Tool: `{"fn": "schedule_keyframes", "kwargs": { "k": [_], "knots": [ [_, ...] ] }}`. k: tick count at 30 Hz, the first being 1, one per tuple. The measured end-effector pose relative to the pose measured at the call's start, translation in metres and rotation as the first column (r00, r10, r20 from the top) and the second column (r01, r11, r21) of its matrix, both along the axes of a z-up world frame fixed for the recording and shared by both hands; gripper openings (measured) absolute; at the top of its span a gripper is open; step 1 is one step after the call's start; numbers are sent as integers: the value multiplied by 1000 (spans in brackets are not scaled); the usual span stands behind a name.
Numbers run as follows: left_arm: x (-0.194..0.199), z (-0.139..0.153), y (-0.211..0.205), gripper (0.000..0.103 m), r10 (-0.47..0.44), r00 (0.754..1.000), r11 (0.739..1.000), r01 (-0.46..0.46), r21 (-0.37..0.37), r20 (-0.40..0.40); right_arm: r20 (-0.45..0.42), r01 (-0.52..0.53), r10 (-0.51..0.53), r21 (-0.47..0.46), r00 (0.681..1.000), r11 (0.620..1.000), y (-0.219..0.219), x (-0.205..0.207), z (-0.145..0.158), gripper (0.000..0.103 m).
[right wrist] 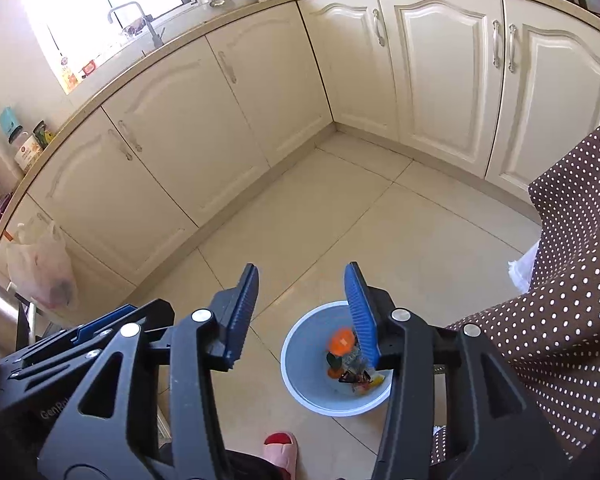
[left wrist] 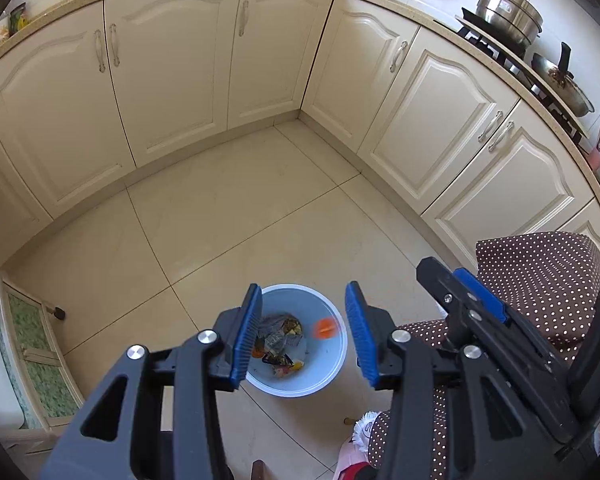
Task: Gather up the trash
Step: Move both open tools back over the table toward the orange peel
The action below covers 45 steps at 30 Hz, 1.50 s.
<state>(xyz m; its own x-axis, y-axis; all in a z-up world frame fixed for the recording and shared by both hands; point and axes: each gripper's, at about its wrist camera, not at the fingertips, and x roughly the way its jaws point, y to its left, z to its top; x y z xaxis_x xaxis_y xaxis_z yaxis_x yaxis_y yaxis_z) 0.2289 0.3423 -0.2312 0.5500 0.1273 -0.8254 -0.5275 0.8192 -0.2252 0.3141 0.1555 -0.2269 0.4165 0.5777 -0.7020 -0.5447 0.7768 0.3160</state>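
A pale blue trash bin (left wrist: 336, 376) stands on the tiled floor, straight below my left gripper (left wrist: 302, 336). Crumpled wrappers (left wrist: 280, 336) lie in it, and a blurred orange piece (left wrist: 325, 328) shows by its right wall. The left gripper's blue pads stand apart with nothing between them. In the right wrist view the bin (right wrist: 300, 384) sits low and right of centre, the orange piece (right wrist: 342, 340) on top of the wrappers (right wrist: 356, 376). My right gripper (right wrist: 302, 314) hangs above the bin's left rim, open and empty. It also shows in the left wrist view as the right gripper (left wrist: 446, 276), close beside the left one.
Cream cabinets (left wrist: 172, 80) line the far and right sides of the floor. A brown polka-dot cloth (right wrist: 572, 280) lies right of the bin. A plastic bag (right wrist: 40, 268) hangs at the left. A person's foot in a pink slipper (right wrist: 280, 452) is near the bin. A low glass-front cabinet (left wrist: 32, 360) stands left.
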Motion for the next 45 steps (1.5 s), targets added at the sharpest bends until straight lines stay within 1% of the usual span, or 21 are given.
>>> {"fn": "schedule_keyframes", "kwargs": {
  "k": [4, 8, 10, 14, 17, 18, 19, 21, 24, 25, 27, 28, 30, 31, 32, 34, 35, 37, 38, 43, 45],
  "knots": [
    [-1, 10, -10, 43, -16, 1000, 1000, 16, 10, 13, 23, 31, -31, -4, 999, 1000, -12, -5, 11, 45],
    [0, 25, -29, 43, -44, 998, 999, 43, 18, 41, 67, 82, -83, 8, 994, 997, -43, -9, 33, 47],
    [1, 37, -44, 43, -74, 995, 997, 73, 21, 66, 86, 110, -112, 18, 990, 994, -61, -11, 43, 47],
    [8, 60, -87, 43, -161, 981, 987, 158, 35, 113, 144, 205, -209, 42, 967, 978, -115, -19, 72, 49],
    [16, 77, -132, 44, -252, 956, 968, 248, 49, 150, 195, 289, -293, 51, 936, 956, -163, -26, 91, 51],
    [19, 82, -147, 46, -282, 946, 959, 277, 54, 160, 209, 317, -322, 58, 923, 947, -181, -28, 97, 51],
    [23, 89, -170, 47, -328, 929, 945, 322, 61, 173, 224, 355, -360, 64, 906, 933, -204, -32, 104, 51],
    [27, 94, -203, 49, -389, 902, 921, 384, 67, 186, 243, 413, -416, 68, 876, 908, -235, -38, 112, 51],
    [38, 104, -266, 51, -503, 842, 863, 499, 77, 195, 258, 505, -508, 83, 822, 859, -292, -47, 120, 52],
    [41, 106, -283, 51, -529, 826, 848, 523, 86, 193, 260, 536, -539, 87, 801, 840, -311, -49, 121, 52],
    [46, 108, -315, 52, -580, 792, 814, 572, 103, 190, 266, 608, -605, 80, 751, 790, -351, -55, 121, 52],
    [49, 109, -337, 52, -616, 765, 787, 607, 106, 187, 265, 632, -627, 76, 733, 771, -364, -56, 120, 52],
    [54, 108, -364, 52, -659, 729, 751, 653, 104, 183, 248, 685, -679, 75, 691, 725, -399, -56, 116, 53],
    [59, 106, -384, 52, -684, 708, 728, 678, 101, 178, 243, 700, -693, 70, 679, 710, -411, -60, 113, 53],
    [60, 104, -396, 52, -699, 694, 713, 694, 100, 170, 232, 718, -710, 65, 665, 693, -427, -59, 110, 53],
    [70, 97, -419, 52, -725, 672, 688, 719, 101, 155, 214, 733, -727, 62, 653, 677, -446, -60, 105, 53],
    [74, 93, -429, 52, -735, 663, 677, 729, 101, 143, 207, 742, -734, 53, 646, 668, -455, -60, 102, 53],
    [82, 86, -446, 52, -751, 648, 659, 745, 102, 123, 193, 745, -738, 45, 647, 665, -463, -56, 96, 53],
    [87, 83, -453, 52, -755, 646, 655, 748, 106, 112, 181, 748, -740, 36, 648, 663, -469, -53, 92, 53],
    [114, 65, -476, 52, -764, 641, 645, 759, 91, 67, 159, 746, -740, 29, 654, 665, -485, -43, 83, 54],
    [121, 61, -482, 52, -762, 645, 648, 756, 96, 55, 157, 744, -739, 34, 656, 668, -488, -39, 82, 55]
  ]
}}
